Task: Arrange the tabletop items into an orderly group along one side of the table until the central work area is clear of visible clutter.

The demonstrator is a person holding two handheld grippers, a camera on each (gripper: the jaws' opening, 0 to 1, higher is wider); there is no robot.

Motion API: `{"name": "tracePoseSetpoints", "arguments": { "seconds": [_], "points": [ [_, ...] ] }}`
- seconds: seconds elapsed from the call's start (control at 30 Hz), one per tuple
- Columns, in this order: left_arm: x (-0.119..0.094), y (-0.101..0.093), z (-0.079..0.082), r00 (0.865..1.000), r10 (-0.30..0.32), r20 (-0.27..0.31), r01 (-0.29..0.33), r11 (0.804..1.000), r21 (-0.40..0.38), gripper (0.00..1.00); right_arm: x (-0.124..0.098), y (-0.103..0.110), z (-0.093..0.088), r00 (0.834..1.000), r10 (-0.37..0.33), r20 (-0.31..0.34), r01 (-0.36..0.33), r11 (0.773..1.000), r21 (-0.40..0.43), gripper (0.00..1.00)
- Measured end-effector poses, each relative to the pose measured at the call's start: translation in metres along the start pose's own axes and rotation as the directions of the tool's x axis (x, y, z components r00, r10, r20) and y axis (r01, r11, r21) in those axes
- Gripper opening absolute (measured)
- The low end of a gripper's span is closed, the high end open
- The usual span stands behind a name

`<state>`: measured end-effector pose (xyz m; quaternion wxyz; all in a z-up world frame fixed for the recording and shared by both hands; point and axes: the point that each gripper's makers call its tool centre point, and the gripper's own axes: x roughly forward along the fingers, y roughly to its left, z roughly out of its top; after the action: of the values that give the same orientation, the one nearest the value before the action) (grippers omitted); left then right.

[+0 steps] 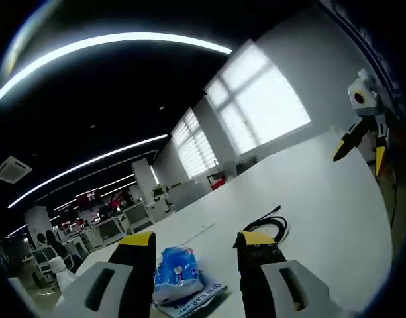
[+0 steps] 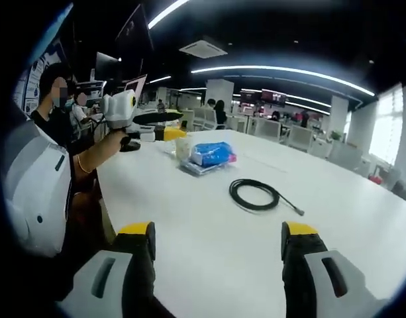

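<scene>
A blue packet point(image 1: 177, 271) lies on a flat printed pouch point(image 1: 201, 298) on the white table point(image 1: 322, 199), just beyond my left gripper point(image 1: 196, 242), which is open with the packet between the lines of its jaws and untouched. A black coiled cable point(image 1: 269, 225) rests to the right of it. In the right gripper view the cable point(image 2: 255, 195) lies mid-table ahead of my open right gripper point(image 2: 218, 235), which holds nothing. Further off are the blue packet point(image 2: 212, 154) and the left gripper point(image 2: 164, 126), held by a hand.
A white bottle point(image 1: 60, 271) stands near the table's left edge. A pale cup-like item point(image 2: 183, 149) sits beside the packet. The right gripper point(image 1: 359, 158) hovers at the far right. A person point(image 2: 53, 99) sits at the table's left side. Office desks lie beyond.
</scene>
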<state>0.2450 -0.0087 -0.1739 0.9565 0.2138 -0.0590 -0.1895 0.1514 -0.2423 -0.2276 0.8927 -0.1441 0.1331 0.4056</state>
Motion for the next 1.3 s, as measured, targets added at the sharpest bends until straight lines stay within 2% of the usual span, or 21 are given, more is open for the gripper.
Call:
{"name": "tracePoseSetpoints", "arguments": {
  "seconds": [0.17,0.33,0.5,0.73,0.9,1.1,1.3],
  "points": [
    [0.01,-0.014,0.006,0.998,-0.062,0.005,0.062,0.998,-0.016,0.5,0.002,-0.004,0.003,1.0,-0.003,-0.004,0.003,1.0,-0.029,0.76],
    [0.016,-0.025,0.01,0.994,-0.106,0.004,0.106,0.994,0.003,0.56,0.003,-0.006,0.006,1.0,-0.001,-0.018,0.0,0.998,-0.068,0.76],
    [0.022,-0.042,0.009,0.984,-0.176,-0.011,0.176,0.984,0.028,0.57,0.005,-0.011,0.013,1.0,0.0,-0.012,-0.001,0.996,-0.087,0.77],
    [0.029,-0.051,0.012,0.977,-0.211,-0.021,0.212,0.976,0.06,0.6,0.011,-0.016,0.019,1.0,0.006,-0.019,-0.008,0.992,-0.124,0.77],
    [0.034,-0.06,0.006,0.967,-0.25,-0.048,0.252,0.967,0.033,0.65,0.018,-0.024,0.018,0.999,0.004,-0.033,-0.009,0.991,-0.133,0.78],
    [0.038,-0.063,0.001,0.964,-0.259,-0.066,0.26,0.966,0.01,0.65,0.026,-0.032,0.016,0.999,0.013,-0.042,-0.018,0.993,-0.121,0.78],
    [0.044,-0.066,-0.004,0.958,-0.275,-0.082,0.274,0.961,-0.017,0.7,0.033,-0.04,0.014,0.999,0.02,-0.042,-0.024,0.995,-0.101,0.78]
  ]
}}
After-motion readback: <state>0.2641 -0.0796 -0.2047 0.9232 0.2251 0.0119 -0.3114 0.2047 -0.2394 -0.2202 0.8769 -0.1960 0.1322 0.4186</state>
